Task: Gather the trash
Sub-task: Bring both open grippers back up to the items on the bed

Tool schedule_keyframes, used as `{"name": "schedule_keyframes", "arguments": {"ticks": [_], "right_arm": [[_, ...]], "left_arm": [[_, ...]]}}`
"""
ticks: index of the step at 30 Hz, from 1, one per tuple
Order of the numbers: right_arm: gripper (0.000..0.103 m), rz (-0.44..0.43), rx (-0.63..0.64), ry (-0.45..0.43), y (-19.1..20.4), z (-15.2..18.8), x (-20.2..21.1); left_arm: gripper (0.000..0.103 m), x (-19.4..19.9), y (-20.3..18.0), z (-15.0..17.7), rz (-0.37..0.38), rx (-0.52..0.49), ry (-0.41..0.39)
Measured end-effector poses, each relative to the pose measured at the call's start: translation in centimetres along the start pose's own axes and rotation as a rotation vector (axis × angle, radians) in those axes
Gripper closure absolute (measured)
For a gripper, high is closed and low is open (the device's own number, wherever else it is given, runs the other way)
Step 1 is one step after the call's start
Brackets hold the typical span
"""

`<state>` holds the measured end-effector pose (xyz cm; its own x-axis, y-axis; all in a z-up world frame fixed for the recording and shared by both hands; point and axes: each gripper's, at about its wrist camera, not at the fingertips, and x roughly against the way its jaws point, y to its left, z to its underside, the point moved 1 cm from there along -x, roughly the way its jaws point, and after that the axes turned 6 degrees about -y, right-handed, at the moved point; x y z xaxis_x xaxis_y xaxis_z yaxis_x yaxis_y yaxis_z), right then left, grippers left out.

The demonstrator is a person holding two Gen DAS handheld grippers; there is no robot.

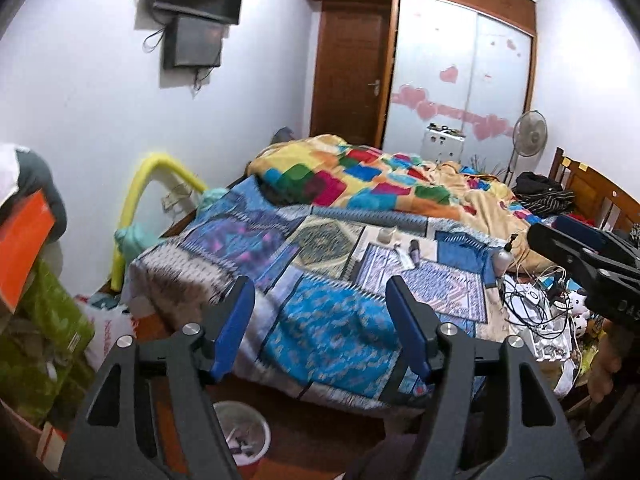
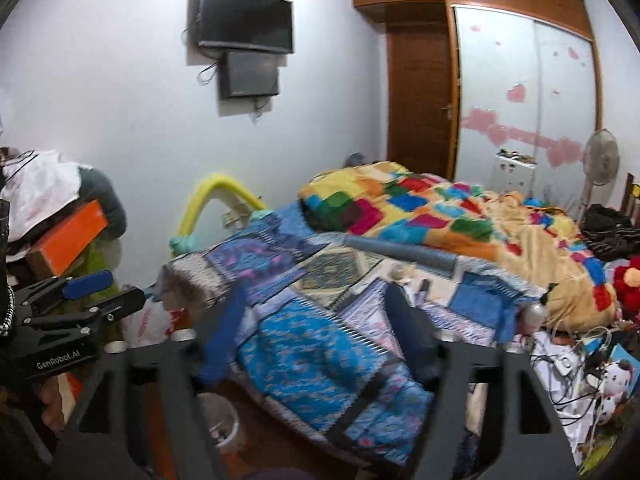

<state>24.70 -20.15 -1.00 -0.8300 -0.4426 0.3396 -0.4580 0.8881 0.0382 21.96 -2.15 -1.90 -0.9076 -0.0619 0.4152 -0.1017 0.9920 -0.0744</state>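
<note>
1. Left wrist cam is showing small items on the quilt (image 1: 320,248) – a jar (image 1: 387,235), a tube (image 1: 405,258); right cam is blurring them.
2. Left gripper (image 1: 320,308) is standing wide, nothing btwn fingers.
3. Right gripper (image 2: 316,320) is gaping wide too, empty.
4. White trash bin (image 1: 244,432) is sitting on the floor below both – by the bed's foot.

Two wall screens (image 2: 245,18) at eleven o'clock; one patchwork bed (image 1: 328,320); one standing fan (image 1: 530,134) at two o'clock; one white bin (image 1: 244,432) at six o'clock; two grippers (image 1: 324,312).
</note>
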Motion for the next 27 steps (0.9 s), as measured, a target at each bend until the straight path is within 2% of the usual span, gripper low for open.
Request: {"name": "schedule_keyframes", "arguments": {"ticks": [1, 4, 6, 18, 27], "right_arm": [[0.019, 0.013, -0.004, -0.007, -0.5, -0.1, 0.1], [0.019, 0.074, -0.014, -0.031, -3.0, -0.4, 0.2], [0.019, 0.100, -0.023, -0.032, -4.4, -0.6, -0.1], [0.019, 0.236, -0.117, 0.071, -13.8, 0.9, -5.5], [0.019, 0.255, -0.168, 0.176, -17.7, 3.3, -12.3]], "left_arm": [[0.033, -0.4, -0.5, -0.2, 0.007, -0.006, -0.003], [0.028, -2.4, -2.2, -1.1, 0.035, -0.023, 0.003], [0.020, -4.1, -3.5, -1.4, 0.044, -0.032, 0.007], [0.019, -16.0, -8.4, -1.5, 0.098, -0.049, 0.106], [0.019, -25.2, -9.6, 0.6, 0.067, -0.033, 0.162]]}}
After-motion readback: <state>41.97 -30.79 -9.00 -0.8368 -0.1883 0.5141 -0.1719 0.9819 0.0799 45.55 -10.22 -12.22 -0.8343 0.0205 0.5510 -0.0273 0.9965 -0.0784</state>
